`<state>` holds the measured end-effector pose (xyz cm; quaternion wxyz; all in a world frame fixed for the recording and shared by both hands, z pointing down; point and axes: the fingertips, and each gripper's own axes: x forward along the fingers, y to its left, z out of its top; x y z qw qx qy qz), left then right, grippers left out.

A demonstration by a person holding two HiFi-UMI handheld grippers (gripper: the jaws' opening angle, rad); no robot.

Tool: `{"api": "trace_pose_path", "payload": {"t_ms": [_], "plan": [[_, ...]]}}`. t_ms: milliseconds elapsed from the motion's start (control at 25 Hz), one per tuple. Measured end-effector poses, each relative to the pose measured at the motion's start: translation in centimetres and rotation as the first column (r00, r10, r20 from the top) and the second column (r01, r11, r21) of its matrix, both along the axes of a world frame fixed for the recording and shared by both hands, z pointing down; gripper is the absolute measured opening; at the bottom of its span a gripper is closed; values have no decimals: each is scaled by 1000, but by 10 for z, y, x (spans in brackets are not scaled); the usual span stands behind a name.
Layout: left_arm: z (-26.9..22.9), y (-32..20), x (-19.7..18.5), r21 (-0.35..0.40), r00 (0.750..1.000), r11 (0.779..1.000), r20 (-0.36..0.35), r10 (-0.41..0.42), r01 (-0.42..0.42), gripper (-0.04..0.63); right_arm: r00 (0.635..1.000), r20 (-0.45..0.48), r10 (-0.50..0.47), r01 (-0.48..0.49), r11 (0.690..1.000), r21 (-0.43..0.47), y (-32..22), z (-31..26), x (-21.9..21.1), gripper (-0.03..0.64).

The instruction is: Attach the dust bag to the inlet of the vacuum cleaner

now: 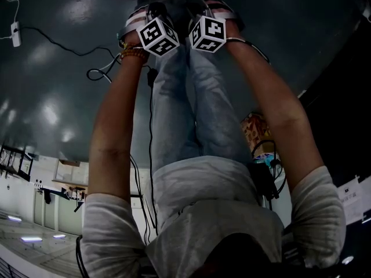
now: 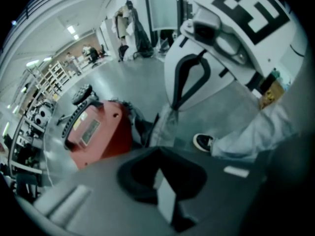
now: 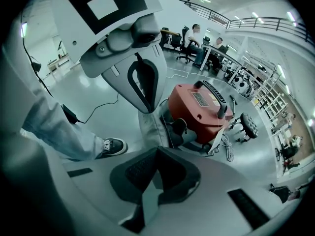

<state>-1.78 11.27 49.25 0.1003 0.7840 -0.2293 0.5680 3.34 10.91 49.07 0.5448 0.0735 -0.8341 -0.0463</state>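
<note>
A grey fabric dust bag (image 3: pixel 149 127) hangs between both grippers, above the floor and close to the red vacuum cleaner (image 3: pixel 198 107). My right gripper (image 3: pixel 152 181) is shut on a pale fold of the bag's top edge. In the same view my left gripper (image 3: pixel 145 108) pinches the bag from the other side. In the left gripper view, the left gripper (image 2: pixel 165 183) is shut on a whitish strip of the bag (image 2: pixel 164 128), with the vacuum (image 2: pixel 98 132) behind. The head view shows both marker cubes (image 1: pixel 157 36) (image 1: pixel 207 33) side by side at arm's length.
The person's jeans leg and black shoe (image 3: pixel 112 146) stand right by the bag. A black-seated stool (image 3: pixel 248 124) and a white cord (image 3: pixel 229 149) lie beside the vacuum. A black cable (image 3: pixel 93 109) crosses the grey floor. People sit at desks (image 3: pixel 197 38) far back.
</note>
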Motion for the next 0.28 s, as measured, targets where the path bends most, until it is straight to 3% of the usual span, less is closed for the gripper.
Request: {"api": "trace_pose_path", "payload": {"t_ms": [280], "plan": [[1, 3, -1, -12, 1000, 1000, -7, -4, 4, 3, 1000, -7, -13, 13, 1000, -5, 1, 4, -1, 11]]}}
